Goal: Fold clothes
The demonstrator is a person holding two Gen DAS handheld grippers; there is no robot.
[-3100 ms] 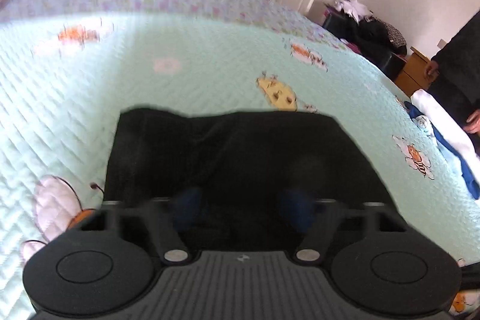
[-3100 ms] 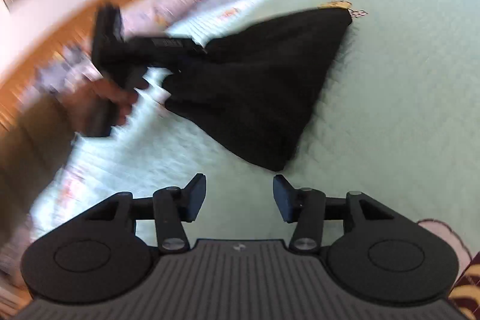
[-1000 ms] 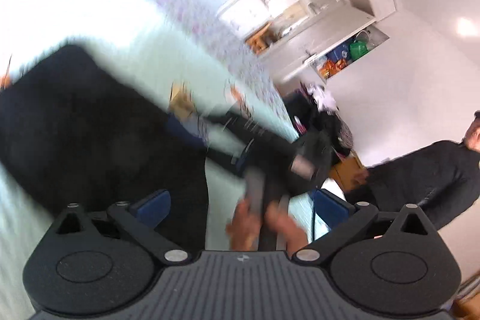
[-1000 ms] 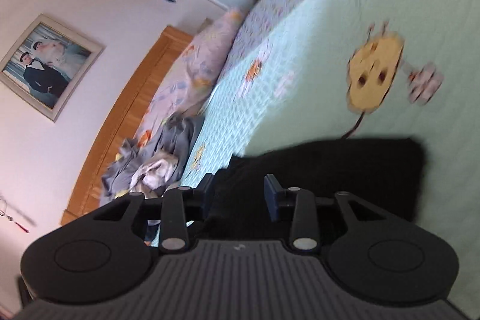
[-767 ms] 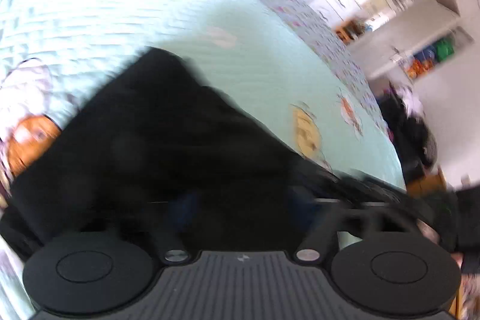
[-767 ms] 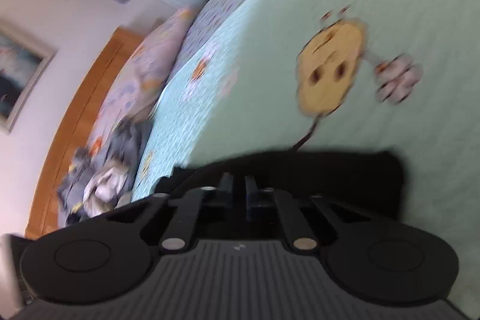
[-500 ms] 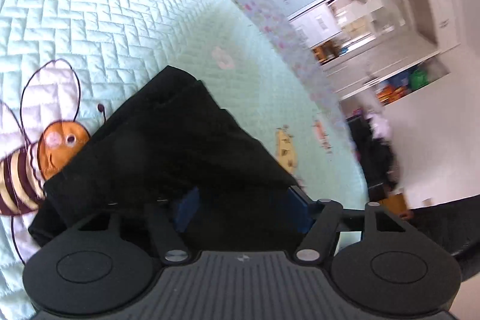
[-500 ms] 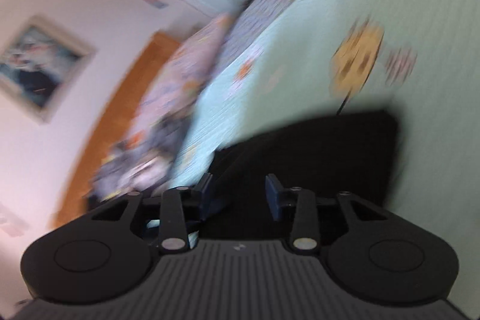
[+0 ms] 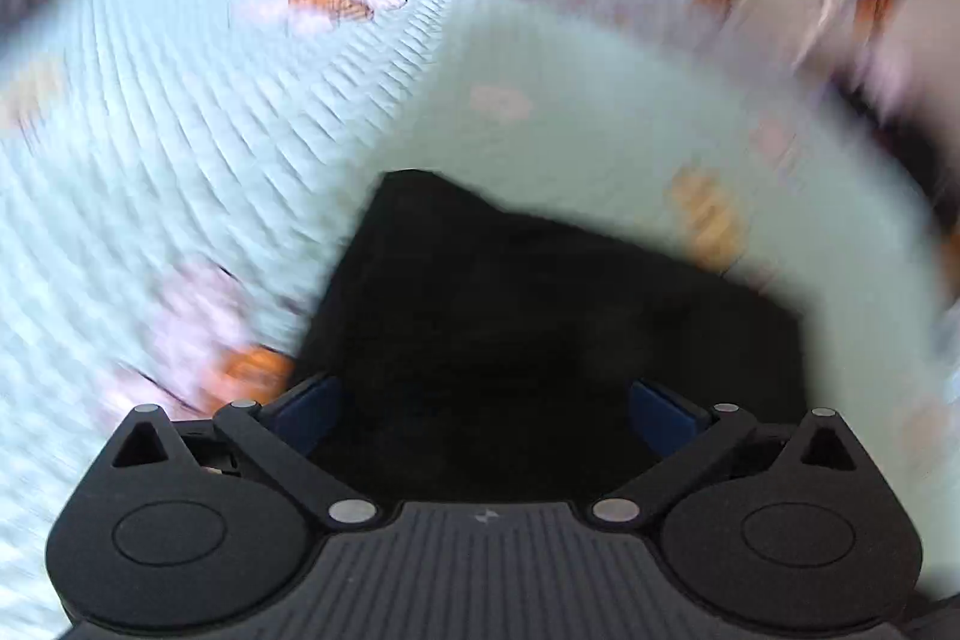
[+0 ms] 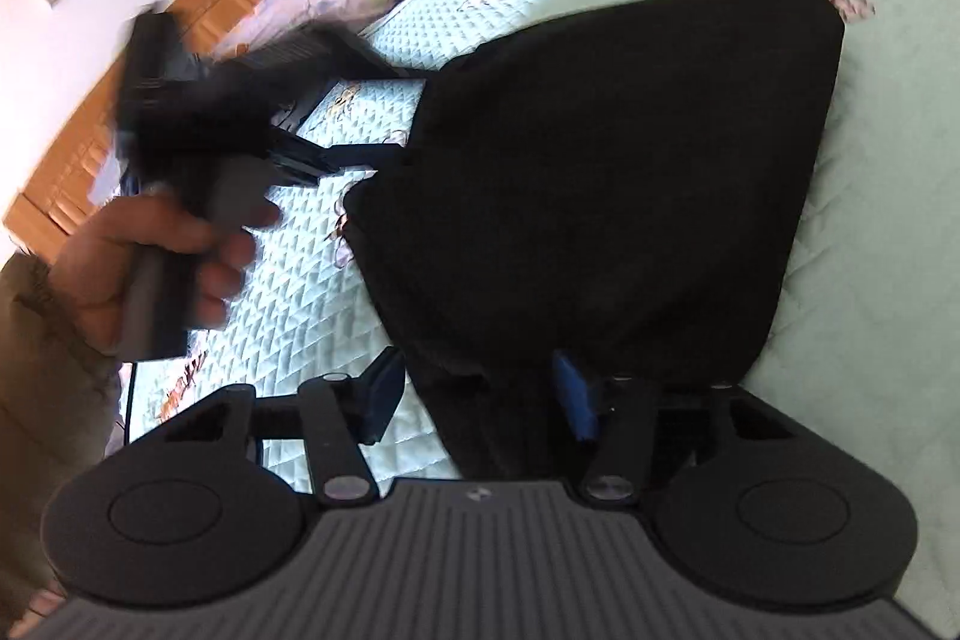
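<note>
Left wrist view is smeared, so treat this as a rough read: your left gripper [image 9: 483, 409] has its jaws opening to full spread over the black garment [image 9: 540, 316], pads clear of the cloth, nothing clamped. The garment lies as a folded dark slab on the mint quilted bedspread [image 9: 180, 130].

Right wrist view: your left hand [image 10: 150, 268] holds that gripper at the garment's left edge. Your right gripper [image 10: 474, 394] is opening too; cloth sits between the jaws at the near edge, but the pads don't look pressed on it.

Looks like a release after a fold. Next move calls for backing both grippers clear without dragging the edge, then checking whether another fold is needed.
</note>
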